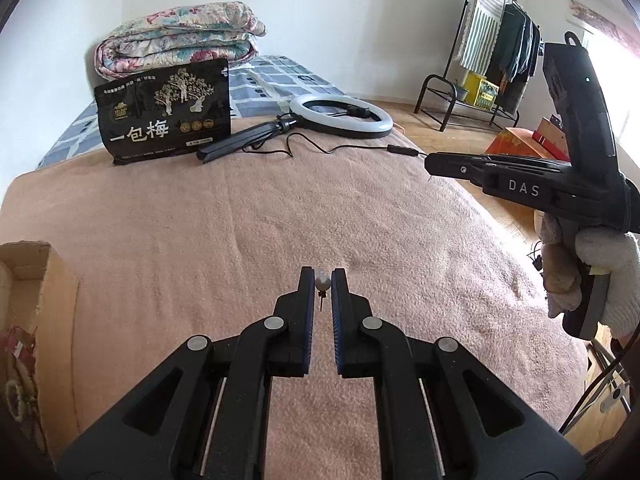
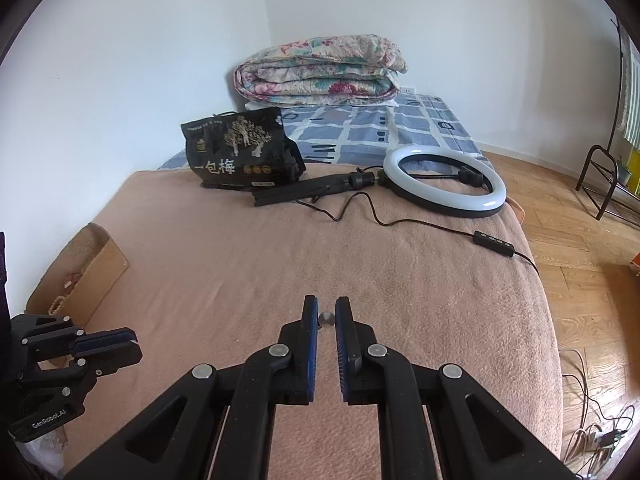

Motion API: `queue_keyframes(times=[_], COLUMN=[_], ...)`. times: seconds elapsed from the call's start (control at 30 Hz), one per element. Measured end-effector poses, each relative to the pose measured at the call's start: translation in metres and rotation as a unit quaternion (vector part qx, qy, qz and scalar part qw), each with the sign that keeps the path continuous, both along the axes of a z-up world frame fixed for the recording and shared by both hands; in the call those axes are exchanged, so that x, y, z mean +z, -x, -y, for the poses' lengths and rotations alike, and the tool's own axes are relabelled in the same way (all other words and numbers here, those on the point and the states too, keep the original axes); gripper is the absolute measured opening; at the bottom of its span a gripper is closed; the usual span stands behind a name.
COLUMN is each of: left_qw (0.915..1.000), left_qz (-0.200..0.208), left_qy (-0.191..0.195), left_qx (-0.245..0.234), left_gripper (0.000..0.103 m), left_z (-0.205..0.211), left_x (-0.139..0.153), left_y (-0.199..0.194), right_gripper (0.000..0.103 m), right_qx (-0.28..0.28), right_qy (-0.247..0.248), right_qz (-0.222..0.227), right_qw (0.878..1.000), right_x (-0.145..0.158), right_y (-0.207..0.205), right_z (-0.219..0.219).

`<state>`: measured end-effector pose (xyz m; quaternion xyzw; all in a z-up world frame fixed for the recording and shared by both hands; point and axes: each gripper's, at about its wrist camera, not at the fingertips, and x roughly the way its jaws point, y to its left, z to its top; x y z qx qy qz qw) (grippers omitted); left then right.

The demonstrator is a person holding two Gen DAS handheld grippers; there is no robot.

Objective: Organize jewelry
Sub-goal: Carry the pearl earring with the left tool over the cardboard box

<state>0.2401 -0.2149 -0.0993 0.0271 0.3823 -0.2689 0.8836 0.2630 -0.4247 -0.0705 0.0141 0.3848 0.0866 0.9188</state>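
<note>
Pinching a pearl stud earring [image 1: 322,282] between its fingertips, the left gripper [image 1: 322,276] hangs above the pink blanket [image 1: 240,216], the earring's post pointing down between the narrow jaws. The right gripper [image 2: 326,312] likewise clamps a small round bead [image 2: 326,319], probably a matching earring, though the view is too small to be sure. Left of the left fingers sits a cardboard box [image 2: 86,268] holding beaded jewelry [image 2: 56,305].
</note>
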Motion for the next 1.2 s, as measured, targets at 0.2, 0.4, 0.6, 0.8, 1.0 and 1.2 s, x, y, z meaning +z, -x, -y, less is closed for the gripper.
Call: queue_keyframes(times=[0.2,0.4,0.6,0.8,1.0,1.2], left_qw=[0.9995,0.9980,0.9956,0.9926,0.9880,0.9829], left_qz=[0.017,0.039,0.053,0.068,0.076,0.076], left_qy=[0.011,0.015,0.025,0.019,0.013,0.002], left_qx=[0.023,0.047,0.072,0.099,0.134,0.168], left_gripper=[0.006,0.006,0.006,0.006,0.006,0.006], left_z=[-0.038,-0.076,-0.119,-0.161,-0.211,-0.254], left_x=[0.029,0.056,0.075,0.087,0.094,0.091], left_y=[0.021,0.044,0.063,0.079,0.087,0.090], right_gripper=[0.006,0.006,0.006,0.006,0.006,0.006], right_qx=[0.030,0.066,0.104,0.138,0.172,0.201], right_qy=[0.002,0.001,0.002,-0.004,-0.014,-0.023], right_qz=[0.020,0.036,0.044,0.054,0.061,0.058], right_qw=[0.999,0.997,0.994,0.989,0.983,0.978], right_x=[0.036,0.065,0.084,0.097,0.106,0.102], right_y=[0.031,0.058,0.078,0.097,0.105,0.107], right_z=[-0.034,-0.076,-0.119,-0.161,-0.200,-0.237])
